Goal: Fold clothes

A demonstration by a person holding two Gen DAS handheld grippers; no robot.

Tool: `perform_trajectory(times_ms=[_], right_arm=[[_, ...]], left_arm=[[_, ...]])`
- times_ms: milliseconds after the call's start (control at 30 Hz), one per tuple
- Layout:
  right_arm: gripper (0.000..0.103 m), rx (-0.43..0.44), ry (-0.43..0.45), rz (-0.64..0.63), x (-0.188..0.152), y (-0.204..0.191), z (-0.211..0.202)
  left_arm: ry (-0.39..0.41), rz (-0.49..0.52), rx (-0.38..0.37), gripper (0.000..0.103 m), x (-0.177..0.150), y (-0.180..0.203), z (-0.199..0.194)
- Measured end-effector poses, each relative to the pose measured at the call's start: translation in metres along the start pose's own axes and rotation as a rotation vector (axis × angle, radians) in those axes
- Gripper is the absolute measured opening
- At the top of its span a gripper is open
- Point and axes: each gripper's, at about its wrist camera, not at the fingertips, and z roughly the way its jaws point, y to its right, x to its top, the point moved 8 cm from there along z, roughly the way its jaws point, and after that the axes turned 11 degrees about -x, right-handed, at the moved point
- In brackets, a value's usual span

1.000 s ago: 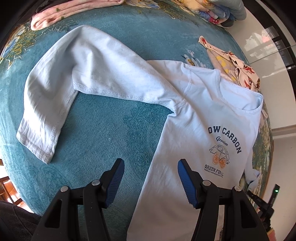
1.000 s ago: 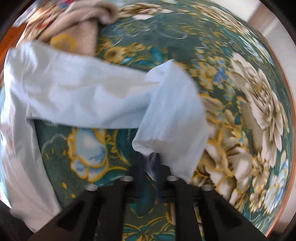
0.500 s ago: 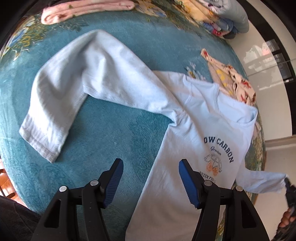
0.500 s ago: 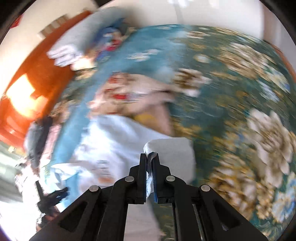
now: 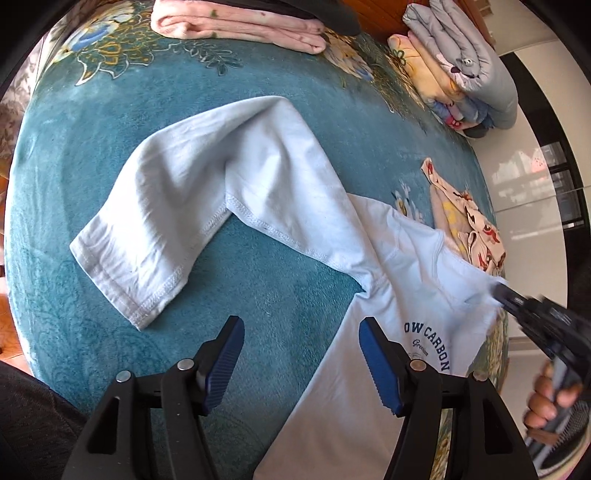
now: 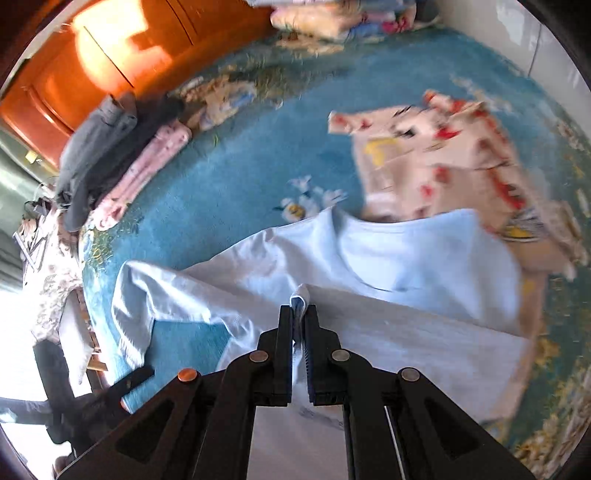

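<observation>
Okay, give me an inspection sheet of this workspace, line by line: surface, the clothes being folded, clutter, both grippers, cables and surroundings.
Surface: teal floral blanket, soft and plush.
Job's things: light blue long-sleeve shirt lies print side up; one sleeve spread out and bent on the blanket, the other sleeve lifted over the chest.
Clutter: folded pink garment, stacked folded bedding, patterned beige garment beside the collar, dark clothes.
Grippers: left gripper open, above the shirt's side edge; right gripper shut on the sleeve.
Cables: nothing seen.
Surroundings: orange wooden furniture, white wall.
</observation>
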Motion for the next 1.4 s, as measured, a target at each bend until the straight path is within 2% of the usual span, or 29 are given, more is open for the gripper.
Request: perform_trajectory(times_ms=[200, 400, 533, 567, 600, 633, 667, 767, 867, 967, 1133, 1200, 1233, 1267, 1333, 1400], right_arm=[[0.005, -0.020, -0.080, -0.022, 0.005, -0.033, 0.041], [0.005, -0.052, -0.051, -0.150, 0.009, -0.065, 0.058], [0.009, -0.084, -0.098, -0.177, 0.004, -0.073, 0.091], [0.016, -0.077, -0.105, -0.173, 0.003, -0.073, 0.096], [0.028, -0.064, -0.109, -0.168, 0.002, -0.072, 0.098], [0.059, -0.045, -0.102, -0.161, 0.002, -0.072, 0.097], [0.070, -0.018, -0.079, -0.154, 0.003, -0.073, 0.090], [0.070, 0.077, 0.008, -0.170, 0.001, -0.076, 0.057], [0.070, 0.117, 0.069, -0.186, -0.010, -0.073, 0.030], [0.070, 0.136, 0.079, -0.159, -0.027, -0.063, 0.019], [0.070, 0.156, 0.006, -0.075, -0.055, -0.048, 0.029], [0.070, 0.155, -0.018, -0.060, -0.065, -0.044, 0.034], [0.070, 0.156, -0.027, -0.055, -0.069, -0.042, 0.035], [0.070, 0.159, -0.033, -0.050, -0.072, -0.040, 0.036], [0.070, 0.166, -0.040, -0.040, -0.076, -0.037, 0.035], [0.070, 0.169, -0.041, -0.035, -0.078, -0.032, 0.033]], left_arm=[[-0.018, -0.025, 0.022, 0.069, 0.002, -0.008, 0.011], [-0.040, -0.017, 0.040, 0.070, 0.001, -0.010, 0.021], [0.005, -0.018, 0.015, 0.070, 0.008, -0.009, 0.009], [0.026, -0.021, 0.010, 0.070, 0.012, -0.009, 0.004], [0.052, -0.026, 0.012, 0.070, 0.017, -0.011, -0.003], [0.081, -0.025, 0.024, 0.070, 0.025, -0.014, -0.012], [0.111, -0.022, 0.040, 0.070, 0.035, -0.017, -0.021], [0.134, -0.008, 0.146, 0.070, 0.062, -0.035, -0.041], [0.051, -0.085, 0.231, 0.070, 0.072, -0.069, -0.043], [-0.065, -0.197, 0.290, 0.070, 0.071, -0.105, -0.033], [-0.119, -0.137, 0.337, 0.067, 0.070, -0.103, -0.014], [-0.136, -0.106, 0.356, 0.045, 0.070, -0.101, -0.007], [-0.139, -0.096, 0.369, 0.027, 0.071, -0.101, -0.006], [-0.134, -0.096, 0.366, 0.016, 0.071, -0.101, -0.006], [-0.105, -0.100, 0.316, 0.004, 0.075, -0.099, -0.011], [-0.040, -0.076, 0.282, 0.004, 0.084, -0.090, -0.025]])
